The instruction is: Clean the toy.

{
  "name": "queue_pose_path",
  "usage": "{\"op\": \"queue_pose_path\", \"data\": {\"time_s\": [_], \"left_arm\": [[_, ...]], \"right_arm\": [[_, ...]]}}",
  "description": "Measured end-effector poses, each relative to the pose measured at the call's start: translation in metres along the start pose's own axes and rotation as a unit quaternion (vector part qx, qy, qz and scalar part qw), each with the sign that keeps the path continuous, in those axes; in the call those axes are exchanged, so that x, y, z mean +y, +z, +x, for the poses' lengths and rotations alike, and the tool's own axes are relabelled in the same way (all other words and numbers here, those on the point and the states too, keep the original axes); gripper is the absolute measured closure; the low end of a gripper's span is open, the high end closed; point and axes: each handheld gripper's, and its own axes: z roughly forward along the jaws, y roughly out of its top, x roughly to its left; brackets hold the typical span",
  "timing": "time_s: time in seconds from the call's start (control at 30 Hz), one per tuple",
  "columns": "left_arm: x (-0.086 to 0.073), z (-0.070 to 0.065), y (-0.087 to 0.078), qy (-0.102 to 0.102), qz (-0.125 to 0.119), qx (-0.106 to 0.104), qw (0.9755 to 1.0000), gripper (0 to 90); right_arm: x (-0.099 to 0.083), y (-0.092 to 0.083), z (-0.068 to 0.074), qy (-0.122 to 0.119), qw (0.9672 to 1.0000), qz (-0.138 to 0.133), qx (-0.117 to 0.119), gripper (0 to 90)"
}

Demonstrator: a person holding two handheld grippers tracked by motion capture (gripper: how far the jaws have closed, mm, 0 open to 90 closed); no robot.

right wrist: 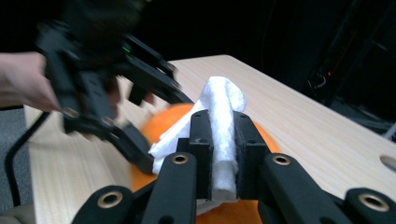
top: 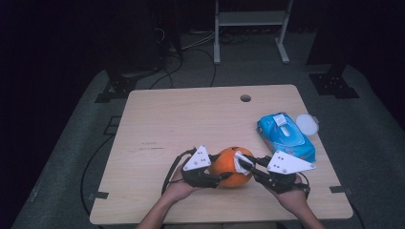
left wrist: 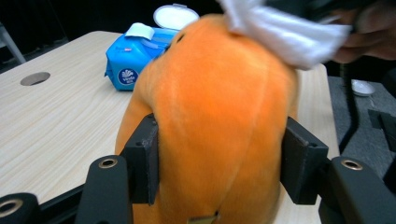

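An orange plush toy [top: 231,167] sits near the front edge of the wooden table [top: 181,124]. My left gripper [top: 218,167] comes at it from the left and is shut on it; in the left gripper view both pads press into the toy's [left wrist: 219,116] sides around my left gripper [left wrist: 219,163]. My right gripper [top: 244,165] reaches in from the right, shut on a folded white wipe [top: 242,161]. The wipe [right wrist: 222,116] stands pinched between the pads of my right gripper [right wrist: 223,154], resting against the top of the toy [right wrist: 163,123].
A blue pack of wet wipes [top: 285,136] lies at the right of the table with its white round lid [top: 306,124] flipped open. A cable hole [top: 245,98] is near the far edge. Dark floor, cables and a metal stand lie beyond the table.
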Motion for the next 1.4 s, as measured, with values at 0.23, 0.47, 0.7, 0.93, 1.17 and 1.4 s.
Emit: {"op": "queue_pose_path", "data": {"time_s": [0.23,0.47,0.7,0.93,1.17,1.4], "left_arm": [[-0.02,0.007,0.018,-0.023,0.051,0.006,0.9984,37.6],[-0.018,0.002,0.028,-0.022,0.044,0.017,0.9986,31.4],[-0.024,0.009,0.025,-0.006,0.022,-0.006,0.9997,18.1],[-0.024,0.01,0.024,0.006,0.013,-0.002,0.9999,16.9],[-0.032,0.016,0.027,-0.014,0.029,0.009,0.9994,8.7],[-0.035,0.014,0.03,-0.013,0.032,-0.011,0.9993,11.1]], "right_arm": [[-0.03,0.021,-0.016,0.039,0.9972,0.064,0.0,79.4],[-0.015,0.024,0.003,0.01,0.9987,0.048,0.01,79.4],[-0.029,0.029,-0.006,0.027,0.9972,0.069,0.009,79.4],[-0.036,0.027,-0.015,0.032,0.9968,0.073,0.001,79.3],[-0.046,0.018,-0.033,0.055,0.9952,0.079,-0.022,79.2],[-0.049,0.018,-0.039,0.06,0.9942,0.085,-0.027,78.7]]}}
